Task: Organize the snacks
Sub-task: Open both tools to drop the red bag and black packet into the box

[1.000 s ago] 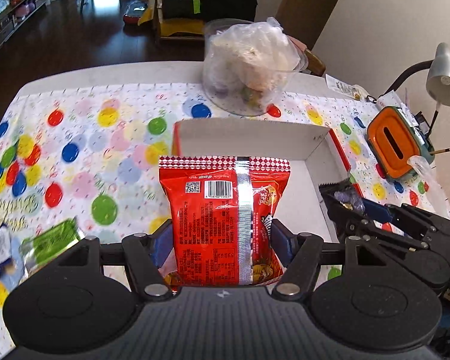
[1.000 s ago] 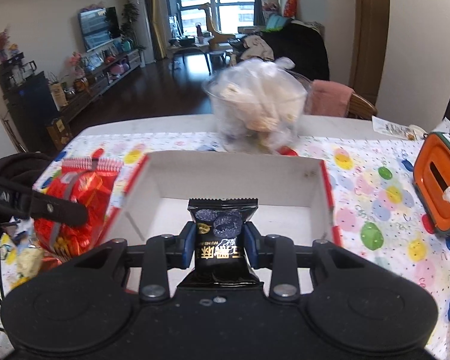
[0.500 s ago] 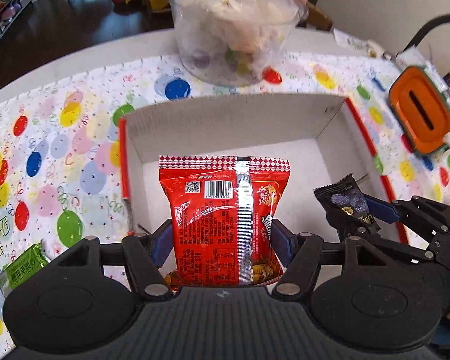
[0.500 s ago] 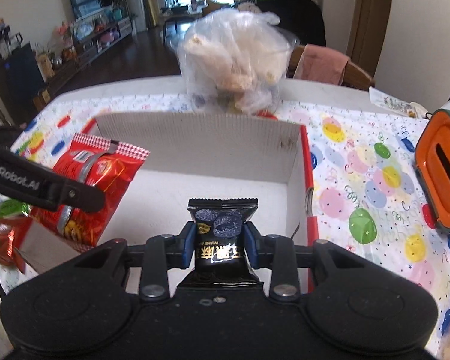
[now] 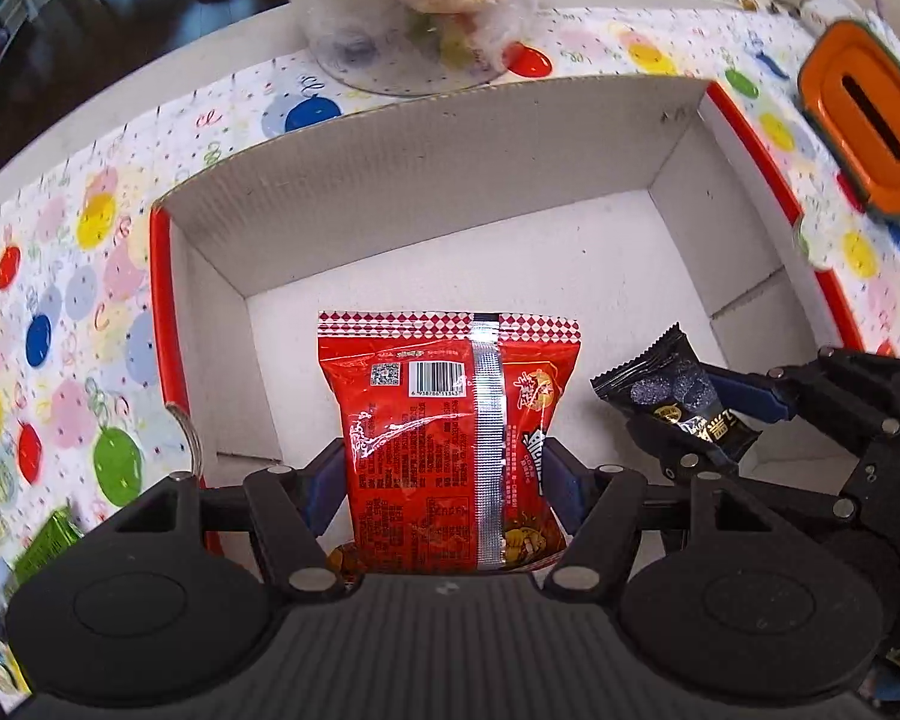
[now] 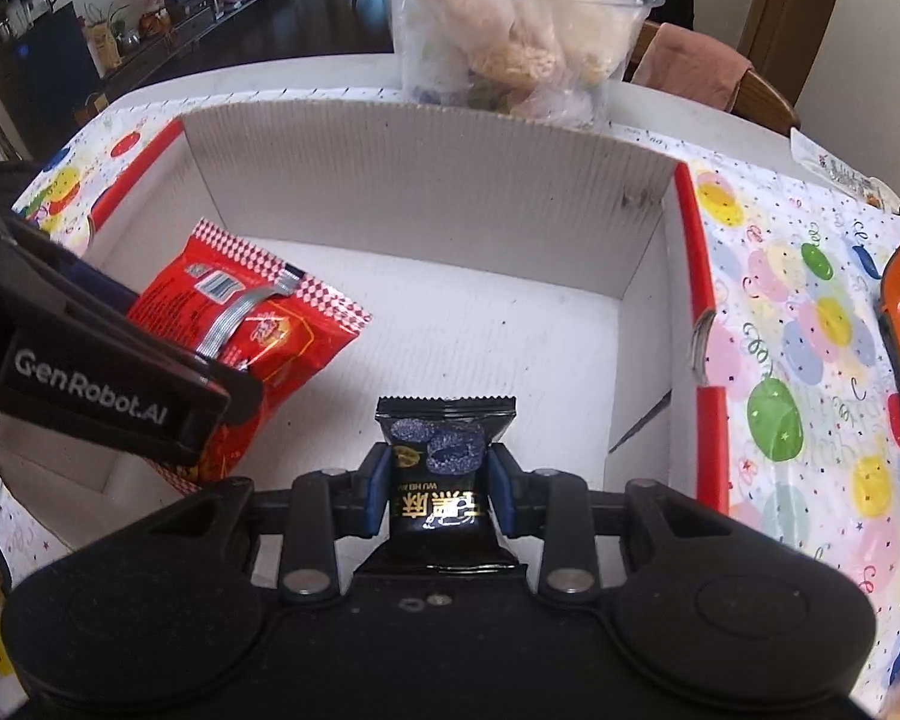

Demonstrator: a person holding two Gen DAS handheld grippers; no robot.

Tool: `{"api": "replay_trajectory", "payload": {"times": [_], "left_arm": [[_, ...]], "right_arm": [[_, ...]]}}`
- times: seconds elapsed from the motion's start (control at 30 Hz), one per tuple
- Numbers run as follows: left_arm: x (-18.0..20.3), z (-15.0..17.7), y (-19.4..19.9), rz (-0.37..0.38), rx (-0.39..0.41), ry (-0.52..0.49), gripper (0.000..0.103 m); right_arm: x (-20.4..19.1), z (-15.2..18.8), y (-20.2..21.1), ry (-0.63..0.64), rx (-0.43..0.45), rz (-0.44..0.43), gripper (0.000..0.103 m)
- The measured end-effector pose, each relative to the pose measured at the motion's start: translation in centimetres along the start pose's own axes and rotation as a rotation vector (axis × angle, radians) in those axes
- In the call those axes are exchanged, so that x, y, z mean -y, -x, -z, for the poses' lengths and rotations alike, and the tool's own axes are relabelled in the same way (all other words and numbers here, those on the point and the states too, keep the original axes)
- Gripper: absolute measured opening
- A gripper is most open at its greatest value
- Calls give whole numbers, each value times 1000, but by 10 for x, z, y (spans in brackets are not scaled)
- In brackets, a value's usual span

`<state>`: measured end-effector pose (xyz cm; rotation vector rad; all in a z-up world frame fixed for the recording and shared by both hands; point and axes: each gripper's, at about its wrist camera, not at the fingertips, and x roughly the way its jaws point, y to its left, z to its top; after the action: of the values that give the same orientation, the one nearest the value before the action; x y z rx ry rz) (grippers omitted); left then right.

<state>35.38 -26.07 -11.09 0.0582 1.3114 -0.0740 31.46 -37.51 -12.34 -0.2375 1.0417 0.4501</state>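
Note:
My left gripper (image 5: pixel 447 474) is shut on a red snack bag (image 5: pixel 450 420) and holds it over the near left part of an open white cardboard box (image 5: pixel 438 162) with red outer sides. The bag also shows in the right wrist view (image 6: pixel 252 324). My right gripper (image 6: pixel 438 480) is shut on a small black snack packet (image 6: pixel 441 462) and holds it over the box's near right part. That packet and gripper show at the right of the left wrist view (image 5: pixel 678 408). The box (image 6: pixel 426 180) floor is bare.
A clear tub of plastic-wrapped snacks (image 6: pixel 516 42) stands just behind the box. An orange-lidded container (image 5: pixel 858 126) sits to the right. A green packet (image 5: pixel 48 546) lies at the near left on the balloon-print tablecloth (image 5: pixel 72 276).
Both grippers have moved forward and down over the box with their snacks. The box now fills both views, and the tub has slid to the top edge.

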Motion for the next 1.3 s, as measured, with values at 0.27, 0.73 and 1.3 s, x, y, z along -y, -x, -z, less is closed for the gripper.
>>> {"api": "replay_trajectory", "payload": {"times": [0.27,0.73,1.3], "left_arm": [[8,-2,-3,-6,-11,-31,68],[-7,11,22,58,77,38,68],[-39,57,84,96,257,109,68]], "right_arm": [[2,3,-1,-1,-14,-12,33],[20,3,37,-70,83,-75,37],[-2,-2,92,-61,224,-120,69]]}}
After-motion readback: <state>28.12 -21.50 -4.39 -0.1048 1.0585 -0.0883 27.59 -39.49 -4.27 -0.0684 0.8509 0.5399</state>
